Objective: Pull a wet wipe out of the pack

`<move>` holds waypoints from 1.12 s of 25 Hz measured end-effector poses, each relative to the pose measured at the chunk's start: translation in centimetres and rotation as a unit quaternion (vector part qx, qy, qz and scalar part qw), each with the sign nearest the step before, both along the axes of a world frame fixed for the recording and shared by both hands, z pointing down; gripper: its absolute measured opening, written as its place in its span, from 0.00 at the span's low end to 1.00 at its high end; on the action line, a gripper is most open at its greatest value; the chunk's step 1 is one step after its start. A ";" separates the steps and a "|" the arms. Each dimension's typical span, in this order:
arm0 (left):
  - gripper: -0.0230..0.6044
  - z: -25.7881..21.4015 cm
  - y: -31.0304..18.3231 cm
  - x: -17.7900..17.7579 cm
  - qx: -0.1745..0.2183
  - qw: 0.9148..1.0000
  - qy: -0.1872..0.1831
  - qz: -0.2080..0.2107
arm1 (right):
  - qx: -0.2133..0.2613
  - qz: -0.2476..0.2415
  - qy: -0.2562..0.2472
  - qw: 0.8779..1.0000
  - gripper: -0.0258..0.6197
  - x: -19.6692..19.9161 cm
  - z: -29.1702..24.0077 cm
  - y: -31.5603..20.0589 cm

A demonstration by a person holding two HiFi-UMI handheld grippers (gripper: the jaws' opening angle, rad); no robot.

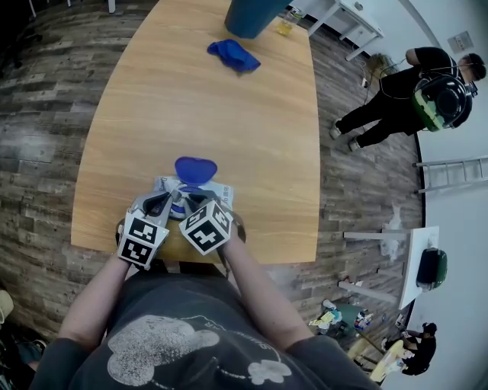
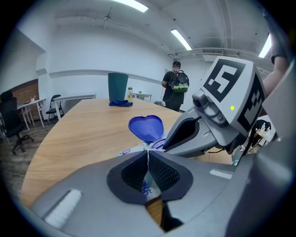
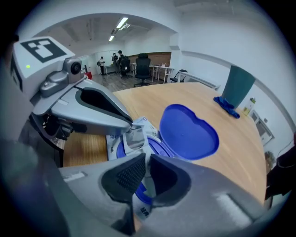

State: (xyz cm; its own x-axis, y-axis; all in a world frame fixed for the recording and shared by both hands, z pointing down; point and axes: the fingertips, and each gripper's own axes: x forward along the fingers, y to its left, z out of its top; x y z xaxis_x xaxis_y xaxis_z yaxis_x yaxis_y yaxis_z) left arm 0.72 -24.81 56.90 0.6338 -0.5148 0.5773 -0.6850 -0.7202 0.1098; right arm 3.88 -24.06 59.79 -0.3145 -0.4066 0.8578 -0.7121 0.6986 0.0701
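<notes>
The surface [image 1: 229, 114] is a long wooden top, and all my work sits at its near edge. At the far edge stands a tall teal bin [image 1: 252, 15] with a crumpled blue cloth [image 1: 233, 55] just beside it. Both are well apart from my hands and block nothing. A person [image 1: 396, 91] stands on the floor beyond the right edge, also no concern.

The pack [image 1: 223, 192] lies flat by the near edge, roughly at its middle. Its blue heart-shaped lid [image 1: 196, 168] is flipped open and leans toward the far edge.

My left claw [image 2: 148, 159] is pinched tight on the pack's thin near edge, where white film with blue print shows between the pads. I read that as the anchor. My right claw [image 3: 147, 163] points steeply down into the blue ring of the opening. Its jaws are drawn narrow, with a pale sliver between them that I take for the tip of the wet wipe [image 3: 148, 155]. A small clear seal flap [image 3: 134, 138] stands up just beside the opening, touching the left claw's nose.

So I judge the grasp made and the pull not yet begun. The next move calls for lifting the right claw up and away while the left pins the pack down. The two claws crowd each other. The flap could snag, or the pack could lift along with the wipe.
</notes>
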 end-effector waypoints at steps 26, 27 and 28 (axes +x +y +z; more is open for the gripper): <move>0.08 0.2 -0.5 -0.2 -0.006 1.000 0.017 0.000 | 0.093 0.062 -0.038 0.993 0.04 0.9 -6.9 0.0; 0.08 0.3 -0.5 -0.2 -0.007 1.000 0.018 0.000 | 0.101 0.068 -0.042 0.992 0.04 1.1 -7.5 -0.1; 0.08 0.2 -0.5 -0.2 -0.010 1.000 0.022 0.001 | 0.109 0.075 -0.045 0.990 0.04 1.4 -8.2 -0.2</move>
